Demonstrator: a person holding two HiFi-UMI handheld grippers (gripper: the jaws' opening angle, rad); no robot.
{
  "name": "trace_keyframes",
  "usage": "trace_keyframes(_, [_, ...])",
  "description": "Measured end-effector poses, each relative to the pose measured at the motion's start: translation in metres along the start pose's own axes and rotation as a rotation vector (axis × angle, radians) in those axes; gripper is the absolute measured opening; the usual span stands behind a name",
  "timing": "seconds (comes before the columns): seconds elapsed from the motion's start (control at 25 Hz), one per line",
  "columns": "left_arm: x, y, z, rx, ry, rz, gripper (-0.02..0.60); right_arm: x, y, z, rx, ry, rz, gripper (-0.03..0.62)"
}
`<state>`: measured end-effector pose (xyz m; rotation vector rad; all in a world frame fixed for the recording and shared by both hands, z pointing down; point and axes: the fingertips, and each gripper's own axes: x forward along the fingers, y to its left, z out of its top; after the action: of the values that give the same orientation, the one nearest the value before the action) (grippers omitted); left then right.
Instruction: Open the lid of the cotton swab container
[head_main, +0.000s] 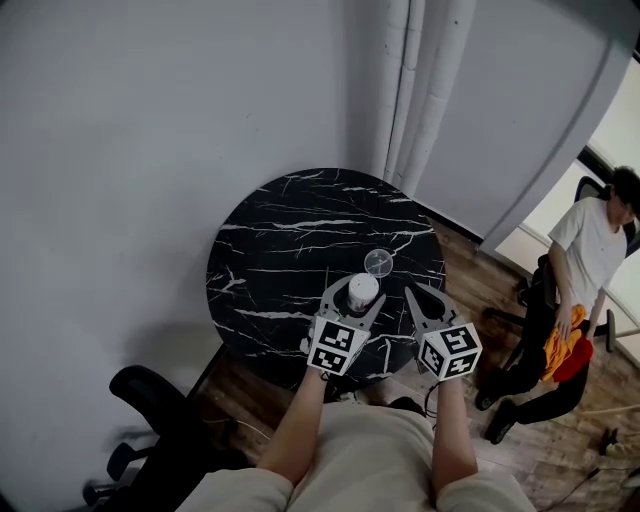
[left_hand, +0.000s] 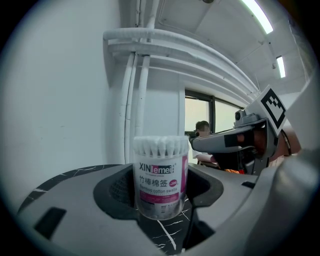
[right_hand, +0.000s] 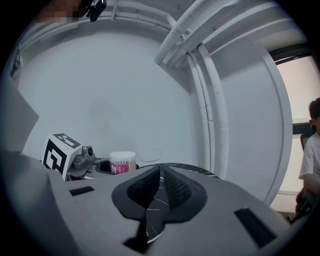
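Two grippers: left gripper (head_main: 358, 297) fingers clamped around cotton swab container (left_hand: 160, 175), right gripper (right_hand: 161, 175) fingers together, empty.

Black counter (head_main: 300, 215), white marble veins. Clear cotton swab container (left_hand: 160, 177): white tips, pink-and-white label. Left hand-held gripper (head_main: 360, 290) and right hand-held gripper (head_main: 418, 293): grey, with black-and-white square markers.
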<state>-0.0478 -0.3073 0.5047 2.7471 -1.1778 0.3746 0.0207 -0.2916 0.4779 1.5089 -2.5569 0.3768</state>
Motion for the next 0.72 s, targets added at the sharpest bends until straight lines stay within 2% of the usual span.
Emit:
trace_keyframes(0.24, [-0.003, 0.010, -0.003, -0.015, 0.003, 0.028, 0.264, 0.005, 0.004, -0.007, 0.025, 0.010, 0.018, 0.037])
trace_keyframes(0.44, [-0.004, 0.019, -0.008, -0.052, 0.007, 0.057, 0.264, 0.012, 0.010, -0.015, -0.036, 0.048, 0.032, 0.034])
trace_keyframes(0.72, [-0.009, 0.023, -0.007, -0.052, 0.008, 0.070, 0.264, 0.015, 0.018, -0.022, -0.056, 0.081, 0.050, 0.034])
